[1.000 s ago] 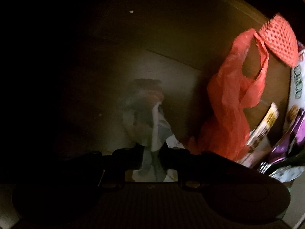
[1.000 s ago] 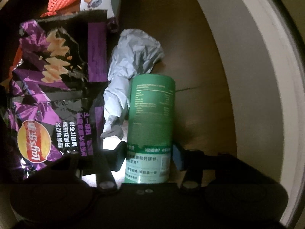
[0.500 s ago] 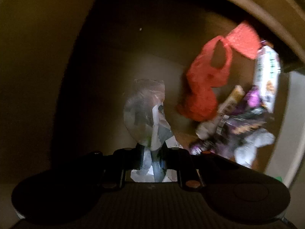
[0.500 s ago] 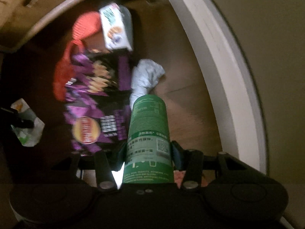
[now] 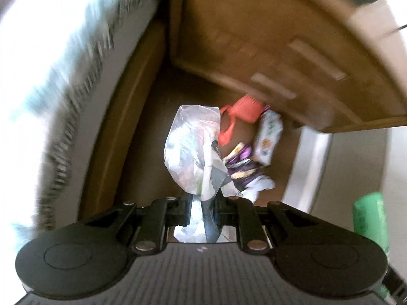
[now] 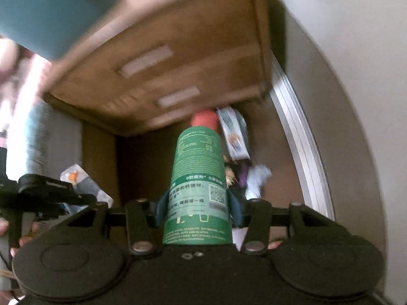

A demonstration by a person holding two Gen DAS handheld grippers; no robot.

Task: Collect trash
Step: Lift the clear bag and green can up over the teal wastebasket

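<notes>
**Both tongs clamped on litter above the floor pile**

The left tongs (image 5: 202,209) are pinched nearly together on the gathered neck of a thin, crinkled clear plastic bag (image 5: 193,150), which balloons out ahead of the black fingers with bits of printed paper showing through its film. The right tongs (image 6: 197,207) are clamped on a smooth green cylindrical can (image 6: 198,178), its blue pads pressed against either side of the printed label; the can points forward and down along the fingers.

On the brown wooden floor (image 5: 157,137) beyond lies the rest of the trash: an orange-red foam net sleeve (image 5: 245,108), a glossy white snack packet (image 5: 268,139), a creased purple crisp bag (image 5: 243,170) and a crumpled pale wad (image 6: 257,178), probably tissue or foil, though blur hides its texture. They sit close together at the foot of a flat-fronted wooden cabinet (image 6: 178,50) with pale rectangular handles, beside a white skirting board (image 6: 300,137).
</notes>
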